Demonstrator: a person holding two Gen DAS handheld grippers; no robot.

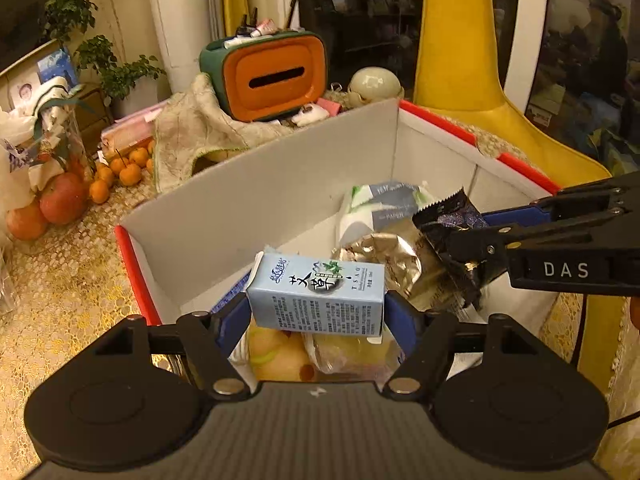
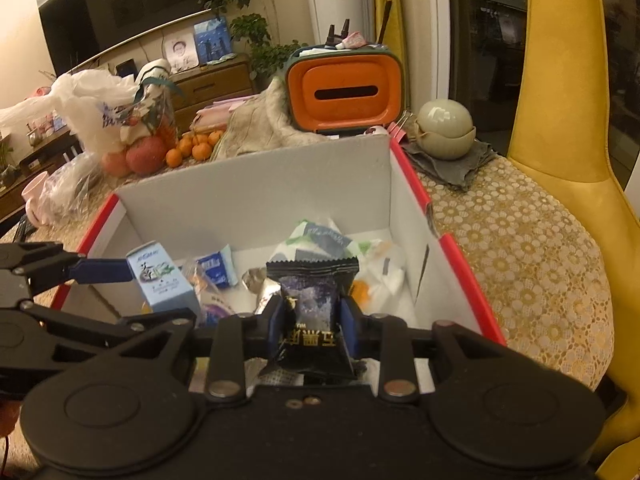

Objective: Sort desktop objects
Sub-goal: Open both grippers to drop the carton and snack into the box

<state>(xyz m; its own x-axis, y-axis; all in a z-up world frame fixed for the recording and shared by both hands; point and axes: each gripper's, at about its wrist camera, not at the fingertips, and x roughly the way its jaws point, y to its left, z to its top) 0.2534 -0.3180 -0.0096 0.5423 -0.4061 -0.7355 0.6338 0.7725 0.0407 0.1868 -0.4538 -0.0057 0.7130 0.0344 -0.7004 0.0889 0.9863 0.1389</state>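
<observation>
Now both items are being held over the red-edged box (image 2: 404, 184): the pale blue carton (image 1: 316, 294) pinched by the left hand-held gripper (image 1: 316, 312), the black snack packet (image 2: 310, 312), seemingly pinched, by the right hand-held gripper (image 2: 310, 322). Each is best lowered close above the box's contents before being released.

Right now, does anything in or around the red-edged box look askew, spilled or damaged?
Nothing spilled or damaged. The box holds a loose jumble of packets. The left hand-held gripper holds a tilted blue carton over it; the right hand-held gripper holds a crumpled black packet.
</observation>
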